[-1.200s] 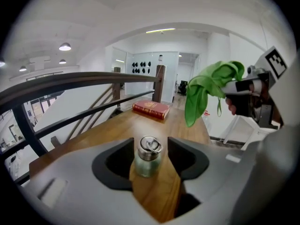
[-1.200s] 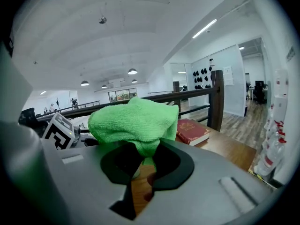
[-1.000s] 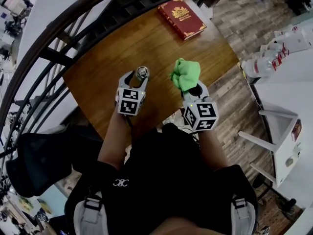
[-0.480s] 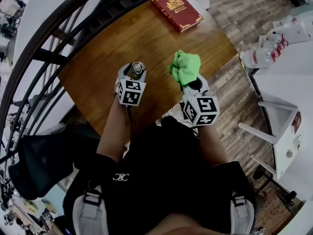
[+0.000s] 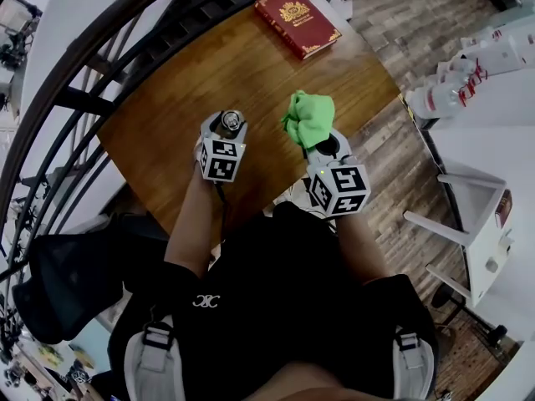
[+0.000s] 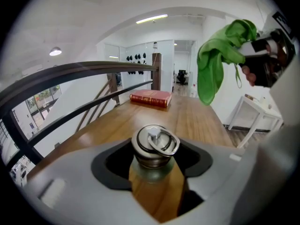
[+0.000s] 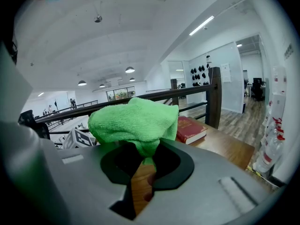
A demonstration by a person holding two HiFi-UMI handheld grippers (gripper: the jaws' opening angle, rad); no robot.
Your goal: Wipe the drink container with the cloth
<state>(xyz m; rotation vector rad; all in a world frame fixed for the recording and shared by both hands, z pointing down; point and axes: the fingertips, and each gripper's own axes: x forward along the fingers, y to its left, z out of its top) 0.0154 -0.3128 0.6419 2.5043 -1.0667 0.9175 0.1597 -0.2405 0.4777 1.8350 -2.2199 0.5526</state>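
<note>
Green cloth (image 5: 309, 117) sits bunched in the right gripper (image 5: 323, 145), whose jaws are pinched on its lower fold, above the table's near right part. Both forearms reach forward from the body. The left gripper (image 5: 226, 129) tilts down over the wooden table (image 5: 251, 65). Its jaws have just been opening and stand wide. The metal-capped drink container (image 6: 153, 149) is upright between them, with gaps either side of its cap. A red book (image 5: 297, 22) lies far off, its gold lettering too small to read.
</note>
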